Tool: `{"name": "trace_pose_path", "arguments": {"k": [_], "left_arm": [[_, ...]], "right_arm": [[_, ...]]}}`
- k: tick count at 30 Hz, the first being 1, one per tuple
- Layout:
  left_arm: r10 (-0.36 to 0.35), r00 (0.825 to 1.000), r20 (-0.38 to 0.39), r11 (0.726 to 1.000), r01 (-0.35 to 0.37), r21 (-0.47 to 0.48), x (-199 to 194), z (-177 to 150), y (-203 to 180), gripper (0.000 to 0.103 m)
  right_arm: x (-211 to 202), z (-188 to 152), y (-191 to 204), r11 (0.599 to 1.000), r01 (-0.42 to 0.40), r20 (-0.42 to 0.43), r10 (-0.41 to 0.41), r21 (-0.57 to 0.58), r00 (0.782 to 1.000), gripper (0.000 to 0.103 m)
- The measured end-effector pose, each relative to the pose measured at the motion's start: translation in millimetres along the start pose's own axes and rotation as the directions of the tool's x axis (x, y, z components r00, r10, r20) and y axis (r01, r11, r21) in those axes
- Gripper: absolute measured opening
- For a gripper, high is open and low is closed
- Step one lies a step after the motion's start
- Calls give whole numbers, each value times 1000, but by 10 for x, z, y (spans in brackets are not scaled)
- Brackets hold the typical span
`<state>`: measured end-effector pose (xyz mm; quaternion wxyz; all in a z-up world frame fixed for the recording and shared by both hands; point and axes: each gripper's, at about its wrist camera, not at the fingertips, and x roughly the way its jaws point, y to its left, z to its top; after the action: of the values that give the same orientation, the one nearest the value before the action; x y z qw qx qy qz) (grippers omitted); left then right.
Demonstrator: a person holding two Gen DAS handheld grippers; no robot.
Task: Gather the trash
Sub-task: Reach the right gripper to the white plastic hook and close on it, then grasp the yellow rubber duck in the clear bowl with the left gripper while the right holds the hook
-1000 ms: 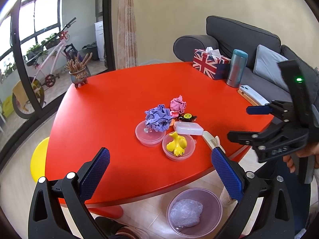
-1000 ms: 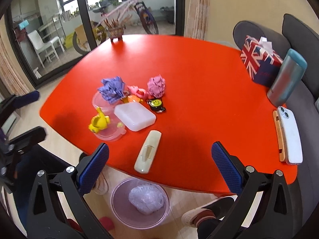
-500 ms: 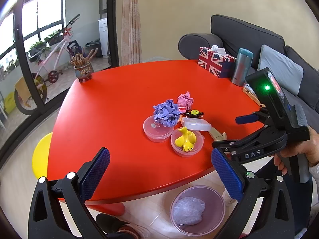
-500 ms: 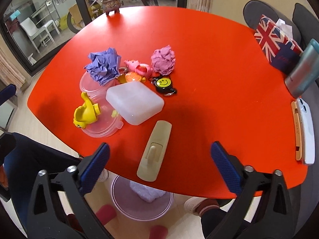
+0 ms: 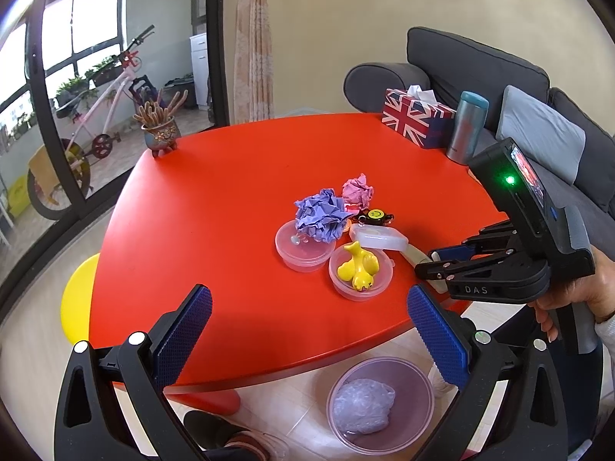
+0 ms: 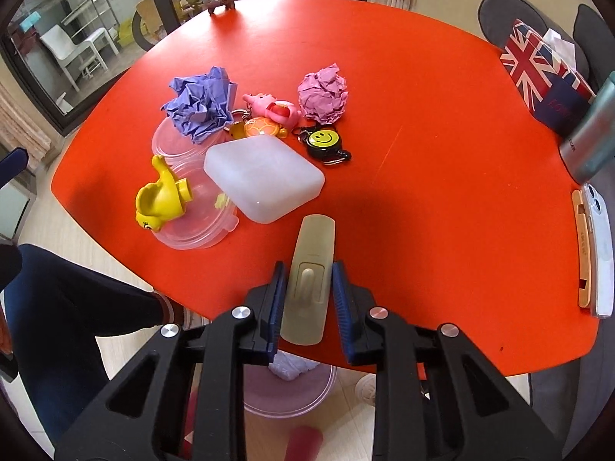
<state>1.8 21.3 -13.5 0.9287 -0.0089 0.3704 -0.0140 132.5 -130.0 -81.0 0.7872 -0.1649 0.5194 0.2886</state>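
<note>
A beige plastic wall hook (image 6: 309,276) lies at the red table's (image 6: 442,176) near edge. My right gripper (image 6: 308,295) has its blue pads closed against both sides of the hook; it also shows in the left wrist view (image 5: 442,265). A crumpled purple paper (image 6: 201,103) and a crumpled pink paper (image 6: 324,92) lie further in; they also show in the left wrist view, purple (image 5: 321,213) and pink (image 5: 358,191). A clear trash bin (image 5: 380,403) with a plastic wad stands on the floor under the table edge. My left gripper (image 5: 307,334) is open and empty, over the near table edge.
Two clear tubs (image 6: 196,211), a yellow toy (image 6: 159,196), a white box (image 6: 263,176), keychains (image 6: 323,140), a tissue box (image 6: 538,65), a flask (image 6: 592,138) and a phone (image 6: 599,253) are on the table. A plant pot (image 5: 160,134) stands at the far edge. A sofa (image 5: 499,88) is behind.
My right gripper moved down and forward to the table edge and closed its fingers on the beige hook. The left gripper drifted slightly closer.
</note>
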Motion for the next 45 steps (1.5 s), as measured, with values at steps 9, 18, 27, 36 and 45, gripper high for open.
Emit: {"name": "trace_pose_path", "arguments": {"k": [9,18,27,36,45], "left_arm": [[-4,1000,-11,1000,4,10,67,29,-36,97],[-5,999,-44,999,7,43,230,93,-128,97],[-28,992,-119,997,36,68,462,207,-214,97],[-71,982,-178,994,84,68,661,244,-245,97],[-99,969,-226,992,113,50,773,238,-283,69]], "right_arm": [[-59,-34,-60,1000,-15,36,14,16,999,22],[-216,-5,-194,999,-29,73,26,38,997,23],[-267,-54,-313,997,-21,83,16,69,996,23],[-295,-86,-383,996,-19,88,11,82,996,23],[-281,-123,-420,995,-23,87,15,93,996,23]]}}
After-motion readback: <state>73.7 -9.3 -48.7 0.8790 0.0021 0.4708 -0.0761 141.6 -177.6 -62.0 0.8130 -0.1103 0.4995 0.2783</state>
